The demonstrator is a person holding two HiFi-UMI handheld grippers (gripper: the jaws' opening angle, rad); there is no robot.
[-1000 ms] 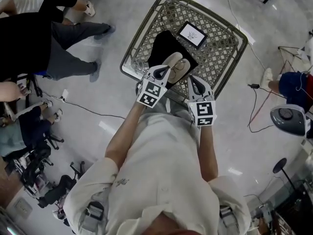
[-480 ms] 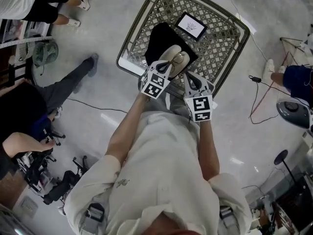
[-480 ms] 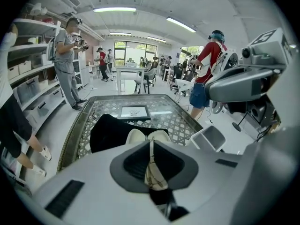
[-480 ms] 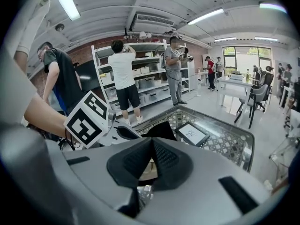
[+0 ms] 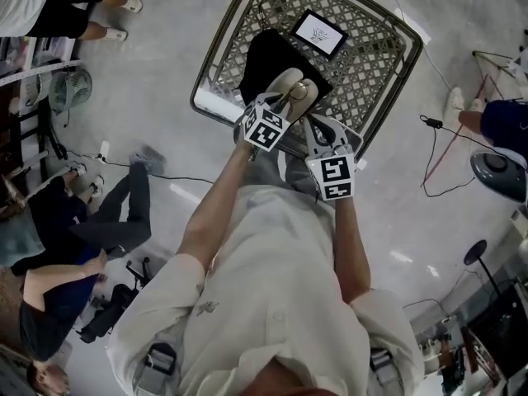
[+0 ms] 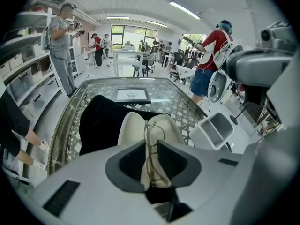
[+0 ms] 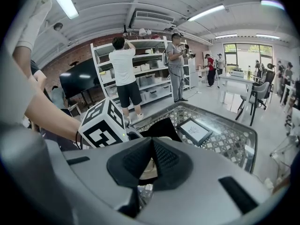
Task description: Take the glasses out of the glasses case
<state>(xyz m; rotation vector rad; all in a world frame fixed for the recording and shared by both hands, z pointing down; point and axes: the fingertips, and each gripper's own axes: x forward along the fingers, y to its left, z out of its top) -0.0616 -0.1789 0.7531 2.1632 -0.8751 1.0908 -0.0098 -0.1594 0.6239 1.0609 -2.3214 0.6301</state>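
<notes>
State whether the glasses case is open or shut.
Open: the glasses case lies with both cream halves spread, glasses visible inside.

No legible text anywhere (left gripper (image 5: 280, 102) cube: marker squares only; framed card (image 5: 319, 31): graphic unreadable).

Wire-mesh shopping cart (image 5: 388, 73) standing on pale glossy floor (image 5: 165, 81) — diamond-lattice base, raised rounded rim. Black cloth (image 5: 266, 56) spread on the mesh, from near edge to approx. mid-basket. Small black-framed picture (image 5: 321, 32) w/ white face lying flat on the lattice just beyond the cloth, far side — touching or not, can't tell. Thin cables (image 5: 437, 180) trailing over floor right of cart.
</notes>
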